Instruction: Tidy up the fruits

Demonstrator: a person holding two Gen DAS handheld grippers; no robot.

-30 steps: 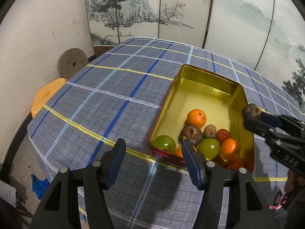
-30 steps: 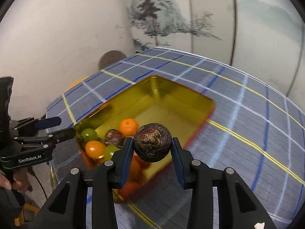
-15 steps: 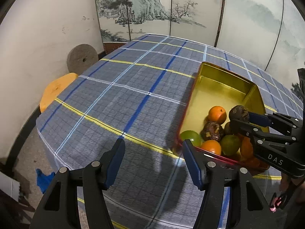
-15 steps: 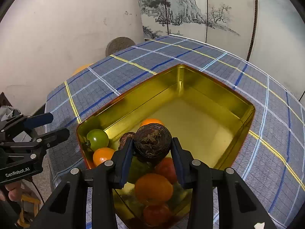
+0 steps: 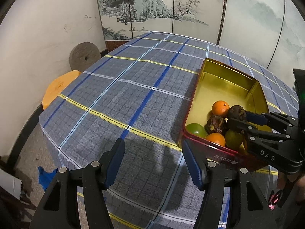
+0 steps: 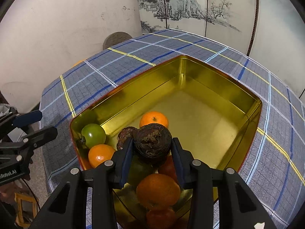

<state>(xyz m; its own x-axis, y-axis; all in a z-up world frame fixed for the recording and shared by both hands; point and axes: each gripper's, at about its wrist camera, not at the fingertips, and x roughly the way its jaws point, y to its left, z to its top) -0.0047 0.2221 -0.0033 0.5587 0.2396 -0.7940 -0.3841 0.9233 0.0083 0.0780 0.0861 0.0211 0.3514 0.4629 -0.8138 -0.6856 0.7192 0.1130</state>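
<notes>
A gold tin (image 6: pixel 219 70) with red outer walls stands on the blue plaid tablecloth (image 5: pixel 133 95). Its near end holds several fruits: oranges (image 6: pixel 154 119), a green one (image 6: pixel 93 135), red ones and a dark brown wrinkled one (image 6: pixel 124 133). My right gripper (image 6: pixel 152 143) is shut on another dark brown round fruit (image 6: pixel 152 139), held just above the pile. From the left wrist view this fruit (image 5: pixel 237 112) hangs over the tin (image 5: pixel 228 68) in the right gripper (image 5: pixel 238 117). My left gripper (image 5: pixel 152 147) stands open over bare cloth, left of the tin, with nothing between its fingers.
The far half of the tin is bare. A painted folding screen (image 5: pixel 152 9) stands behind the table. At the left, beside the wall, are a grey stone disc (image 5: pixel 83 57) and an orange stool (image 5: pixel 59 87). The table's edge falls away at the lower left.
My right gripper has carried the dark fruit in over the tin and down, close above the pile. The left gripper has stayed open, and the tin now sits further right in its view.
</notes>
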